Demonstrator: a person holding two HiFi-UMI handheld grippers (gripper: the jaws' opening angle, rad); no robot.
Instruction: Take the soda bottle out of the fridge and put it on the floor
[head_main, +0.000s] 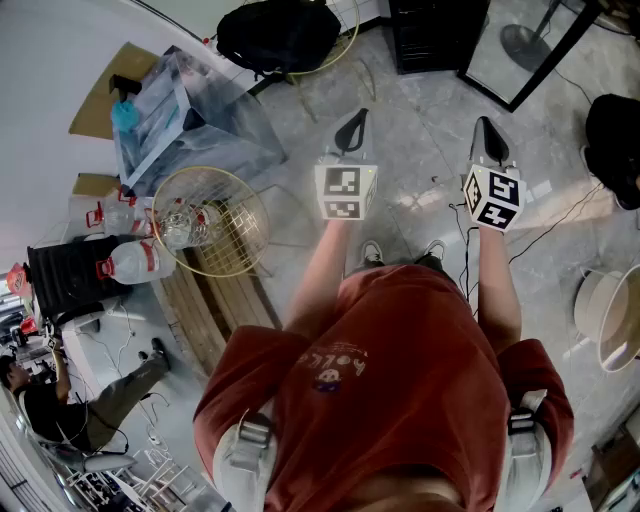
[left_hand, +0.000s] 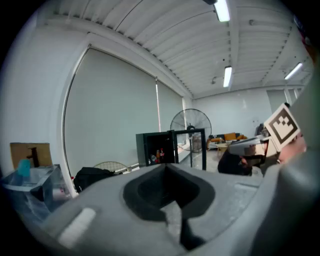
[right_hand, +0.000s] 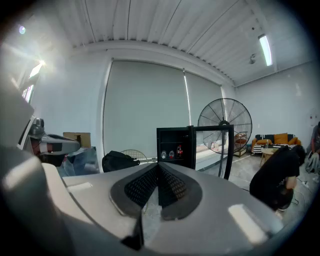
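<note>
Black mini fridge (right_hand: 173, 133) stands well ahead, door open, the red soda bottle (right_hand: 179, 151) on its shelf. Both my left gripper (left_hand: 167, 172) and right gripper (right_hand: 159, 175) are closed and empty, carried forward; nothing is within reach yet, I reckon.

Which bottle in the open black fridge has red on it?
The rightmost bottle of the three on the fridge shelf, nearest the open door; the two to its left look pale.
</note>
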